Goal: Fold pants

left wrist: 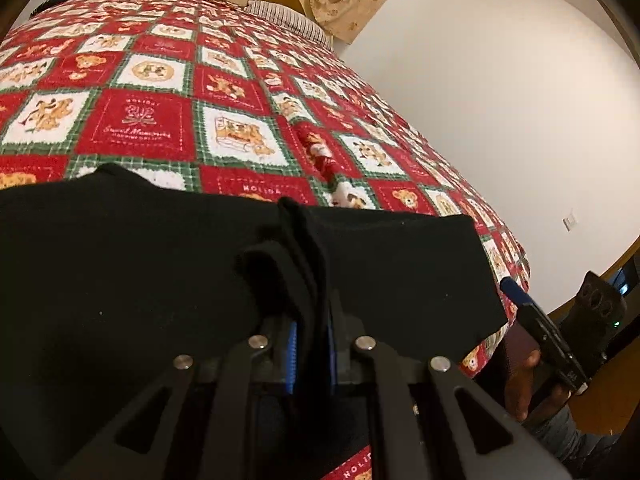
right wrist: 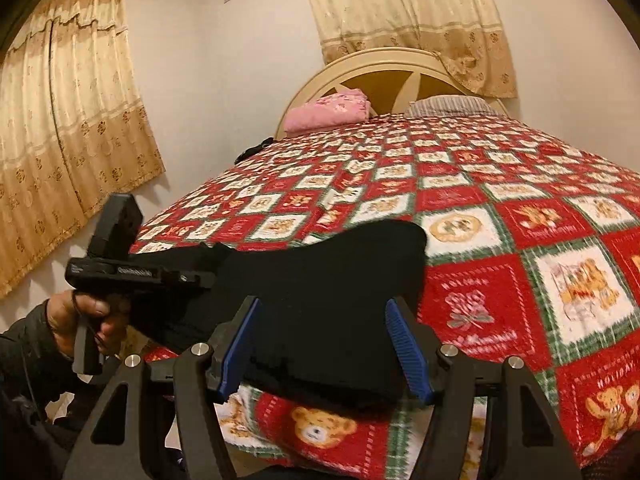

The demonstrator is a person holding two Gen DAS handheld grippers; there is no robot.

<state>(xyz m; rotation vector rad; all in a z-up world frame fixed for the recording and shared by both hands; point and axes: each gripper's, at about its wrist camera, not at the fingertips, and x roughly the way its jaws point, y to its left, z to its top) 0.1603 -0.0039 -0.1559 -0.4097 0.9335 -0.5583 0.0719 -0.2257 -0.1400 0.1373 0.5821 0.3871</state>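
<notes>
Bedspread (right wrist: 520, 240) carries black pants (right wrist: 320, 280): left tool (left wrist: 310, 320) clenches them, right tool (right wrist: 320, 344) released.

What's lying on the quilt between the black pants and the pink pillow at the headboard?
Nothing: in the right wrist view only bare red teddy-bear patchwork quilt runs from the black pants to the pink pillow.

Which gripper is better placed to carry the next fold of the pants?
Left, probably. The left gripper is already shut on a bunched edge of the black pants. The right gripper stands open, its blue pads either side of the cloth, gripping nothing.
</notes>
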